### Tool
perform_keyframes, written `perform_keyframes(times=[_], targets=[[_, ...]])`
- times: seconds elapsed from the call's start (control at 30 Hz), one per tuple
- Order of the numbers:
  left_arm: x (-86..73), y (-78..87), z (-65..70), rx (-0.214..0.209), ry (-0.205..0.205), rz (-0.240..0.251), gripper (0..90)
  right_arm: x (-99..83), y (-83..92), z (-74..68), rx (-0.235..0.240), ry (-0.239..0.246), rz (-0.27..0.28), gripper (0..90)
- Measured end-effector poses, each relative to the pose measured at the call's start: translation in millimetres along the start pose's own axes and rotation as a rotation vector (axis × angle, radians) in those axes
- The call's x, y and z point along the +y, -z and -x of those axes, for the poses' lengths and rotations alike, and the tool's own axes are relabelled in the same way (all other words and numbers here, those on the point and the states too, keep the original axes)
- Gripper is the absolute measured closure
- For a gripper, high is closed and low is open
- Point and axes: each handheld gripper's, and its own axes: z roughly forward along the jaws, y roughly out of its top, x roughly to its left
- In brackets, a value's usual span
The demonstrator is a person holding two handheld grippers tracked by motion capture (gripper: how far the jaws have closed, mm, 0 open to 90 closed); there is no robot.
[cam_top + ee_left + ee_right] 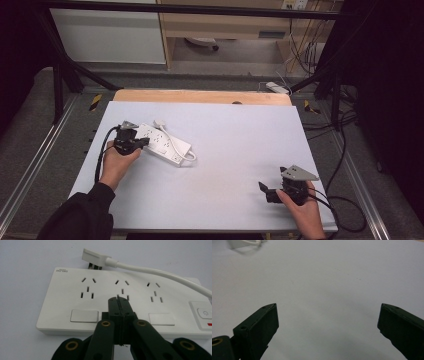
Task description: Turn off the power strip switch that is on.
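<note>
A white power strip (162, 144) lies slantwise on the left half of the white table top (225, 150). Its cable loops round to a flat white plug (159, 123) behind it. In the left gripper view the power strip (75, 297) shows three socket groups and a switch (203, 313) at its right end, with the plug (93, 257) resting beyond its far edge. My left gripper (118, 298) is shut with nothing between its jaws, tips over the middle socket group. In the high view the left gripper (144, 142) sits at the strip's left end. My right gripper (262, 187) rests open at the front right; its jaws (328, 315) stand wide apart over bare table.
A wooden strip (200, 96) borders the table's far edge. Black frame posts (57, 85) stand at the back corners. Cables (345, 165) trail over the grey floor on the right. A cabinet (107, 35) and wooden shelving (225, 25) stand behind.
</note>
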Motion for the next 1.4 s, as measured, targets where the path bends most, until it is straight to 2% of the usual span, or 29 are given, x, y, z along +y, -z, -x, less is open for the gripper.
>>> perform_keyframes(times=[0.23, 0.4, 0.93, 1.03, 1.4], targets=[[-0.1, -1.5, -1.8, 0.006, 0.007, 0.002, 90.0, -0.3, -0.4, 0.2, 0.001, 0.006, -0.002, 3.8], [-1.1, -4.9, 1.0, 0.002, -0.013, -0.019, 90.0, -0.4, -0.9, 0.1, 0.004, 0.006, -0.003, 3.8], [-2.0, -7.0, -0.3, 0.01, 0.005, -0.006, 90.0, -0.5, -1.4, -0.4, 0.011, 0.009, -0.008, 3.8], [-2.7, -6.8, 1.1, 0.021, -0.007, -0.004, 90.0, -0.6, -1.4, -0.5, 0.012, 0.01, -0.009, 3.8], [-4.5, -6.7, 0.0, 0.014, 0.002, 0.008, 90.0, -0.8, -1.8, -0.9, 0.015, 0.01, -0.013, 3.8]])
